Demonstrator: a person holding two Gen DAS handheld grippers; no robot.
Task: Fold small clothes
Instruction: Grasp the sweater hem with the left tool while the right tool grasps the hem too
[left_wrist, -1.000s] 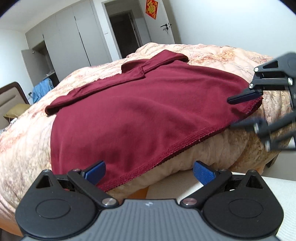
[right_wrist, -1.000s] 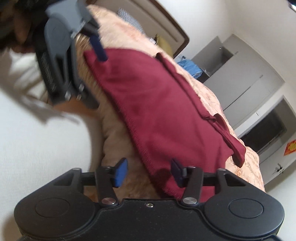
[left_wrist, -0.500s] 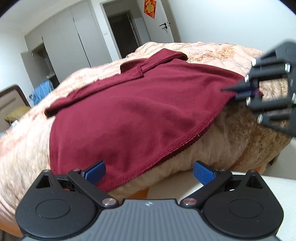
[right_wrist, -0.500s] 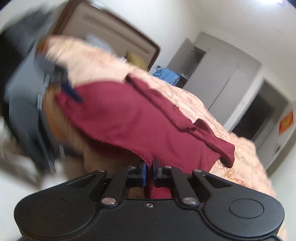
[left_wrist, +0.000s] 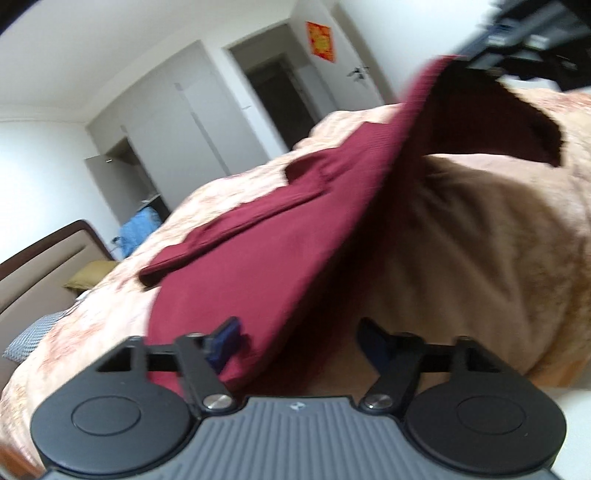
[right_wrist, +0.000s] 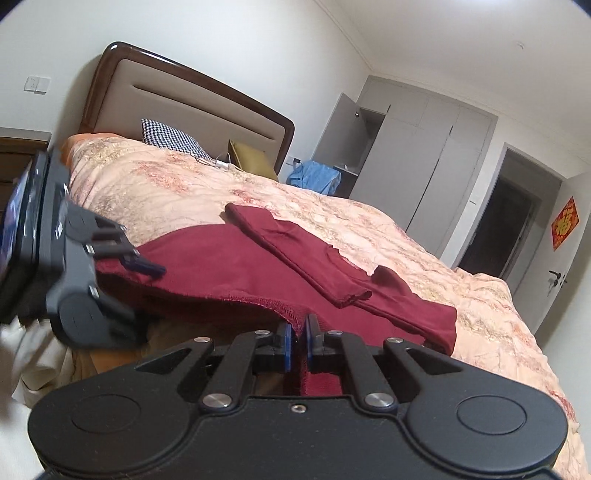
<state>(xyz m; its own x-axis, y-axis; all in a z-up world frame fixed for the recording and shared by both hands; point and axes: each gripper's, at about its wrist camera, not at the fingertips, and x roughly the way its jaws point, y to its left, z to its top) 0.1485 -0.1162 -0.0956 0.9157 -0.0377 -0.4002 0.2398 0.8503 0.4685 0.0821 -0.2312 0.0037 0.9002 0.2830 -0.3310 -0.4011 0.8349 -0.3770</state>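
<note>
We see a wide bed (right_wrist: 369, 229) filling most of both views, covered with a peach floral quilt (right_wrist: 177, 184), its padded headboard (right_wrist: 177, 99) against the wall. Beyond it stands a grey wardrobe (right_wrist: 424, 147) with one door open, and a blue garment (right_wrist: 314, 177) is bunched at its foot. A checked pillow (right_wrist: 170, 138) and an olive cushion (right_wrist: 251, 157) lie at the head of the bed.

The maroon shirt (right_wrist: 229, 269) is spread across the near part of the quilt, a sleeve (right_wrist: 295, 251) folded over its body. Its near hem is raised off the quilt at the right-hand corner, and in the left wrist view the cloth climbs steeply toward that corner (left_wrist: 436, 85).

Our right gripper (right_wrist: 297, 339) has its jaws closed on that hem corner, the fabric pinched between the blue pads. Our left gripper (left_wrist: 299, 332) sits at the other hem corner, its jaws closing, with the edge of the shirt lying between them; the left pad (left_wrist: 225, 339) appears to rest on the cloth, though blur makes this hard to confirm, and the right pad (left_wrist: 373, 343) stands clear of it.
</note>
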